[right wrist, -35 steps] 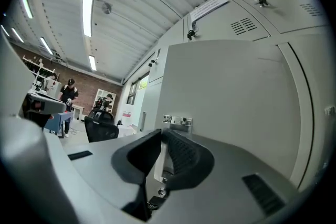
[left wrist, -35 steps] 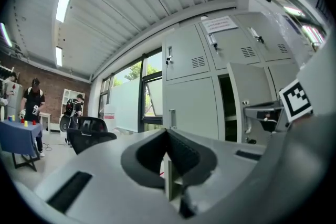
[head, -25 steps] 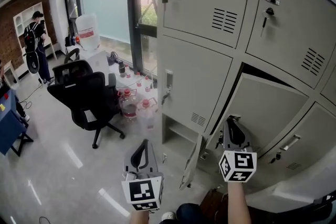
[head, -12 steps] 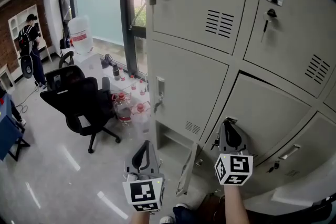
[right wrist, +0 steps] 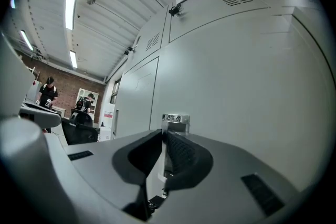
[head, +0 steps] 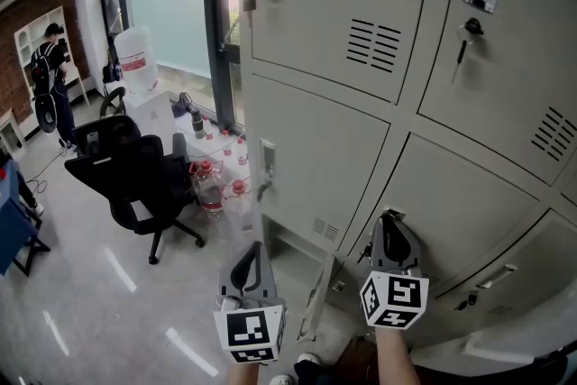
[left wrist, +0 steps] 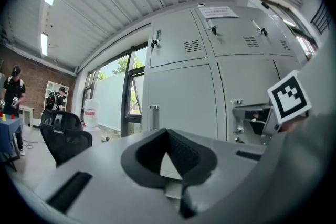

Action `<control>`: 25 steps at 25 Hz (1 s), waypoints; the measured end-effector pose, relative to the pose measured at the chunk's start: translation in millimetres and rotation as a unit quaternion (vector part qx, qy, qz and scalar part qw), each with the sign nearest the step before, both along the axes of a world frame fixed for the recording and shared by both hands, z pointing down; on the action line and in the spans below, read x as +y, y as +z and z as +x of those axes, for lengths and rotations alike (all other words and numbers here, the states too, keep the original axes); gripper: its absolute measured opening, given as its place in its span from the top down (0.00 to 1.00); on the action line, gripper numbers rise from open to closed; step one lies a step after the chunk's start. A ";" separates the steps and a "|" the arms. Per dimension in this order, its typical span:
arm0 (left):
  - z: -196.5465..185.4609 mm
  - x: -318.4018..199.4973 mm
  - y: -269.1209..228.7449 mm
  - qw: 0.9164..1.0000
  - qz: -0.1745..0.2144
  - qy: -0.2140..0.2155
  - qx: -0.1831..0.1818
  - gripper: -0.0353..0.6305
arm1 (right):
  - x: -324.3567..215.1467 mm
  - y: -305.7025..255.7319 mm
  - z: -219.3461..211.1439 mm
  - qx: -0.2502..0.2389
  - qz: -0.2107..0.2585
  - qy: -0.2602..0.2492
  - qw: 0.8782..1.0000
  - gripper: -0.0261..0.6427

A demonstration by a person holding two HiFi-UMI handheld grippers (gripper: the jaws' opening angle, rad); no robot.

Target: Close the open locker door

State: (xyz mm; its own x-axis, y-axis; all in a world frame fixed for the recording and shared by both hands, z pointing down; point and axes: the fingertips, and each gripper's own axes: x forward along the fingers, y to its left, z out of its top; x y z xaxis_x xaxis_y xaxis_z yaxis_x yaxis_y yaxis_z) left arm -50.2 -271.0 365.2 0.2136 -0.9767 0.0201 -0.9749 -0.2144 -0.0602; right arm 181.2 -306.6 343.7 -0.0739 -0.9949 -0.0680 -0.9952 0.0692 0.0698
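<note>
I see my left gripper (left wrist: 167,136) clenched, empty; right gripper (right wrist: 161,136) pinches one door handle (right wrist: 173,119); one lower locker door (head: 317,297) stands ajar.

Lockers (head: 361,140) span twelve to three.
Open locker door (head: 316,302) at six, between left gripper (head: 251,250) and right gripper (head: 389,217); chair (head: 135,180) at nine.

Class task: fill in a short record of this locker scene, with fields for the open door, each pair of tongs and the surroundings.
Open door: bottom locker door, swung out, edge-on between the tongs
Left tongs: shut, empty, touching nothing
Right tongs: jaws nearly together, at a locker front; grip unclear
Nearby: black office chair, water bottles
</note>
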 end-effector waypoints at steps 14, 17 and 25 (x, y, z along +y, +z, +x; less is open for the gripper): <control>-9.3 -1.8 -0.1 1.000 -0.002 -0.015 -0.006 0.95 | -12.2 0.2 8.8 -0.031 0.000 0.035 0.999 0.90; -10.6 -0.2 2.0 1.000 -0.004 -0.015 -0.005 0.95 | -11.8 1.2 9.3 -0.035 0.002 0.035 0.999 0.89; -12.5 7.8 4.3 1.000 -0.004 -0.017 0.003 0.95 | 0.3 6.5 -2.5 -0.026 0.004 0.014 1.000 0.89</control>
State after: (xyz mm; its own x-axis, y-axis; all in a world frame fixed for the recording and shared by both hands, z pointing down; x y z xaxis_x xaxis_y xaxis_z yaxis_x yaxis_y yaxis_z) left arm -62.7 -263.1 369.6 0.1798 -0.9833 0.0268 -0.9820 -0.1810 -0.0530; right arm 178.6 -306.3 350.2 -0.0414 -0.9961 -0.0784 -0.9990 0.0400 0.0188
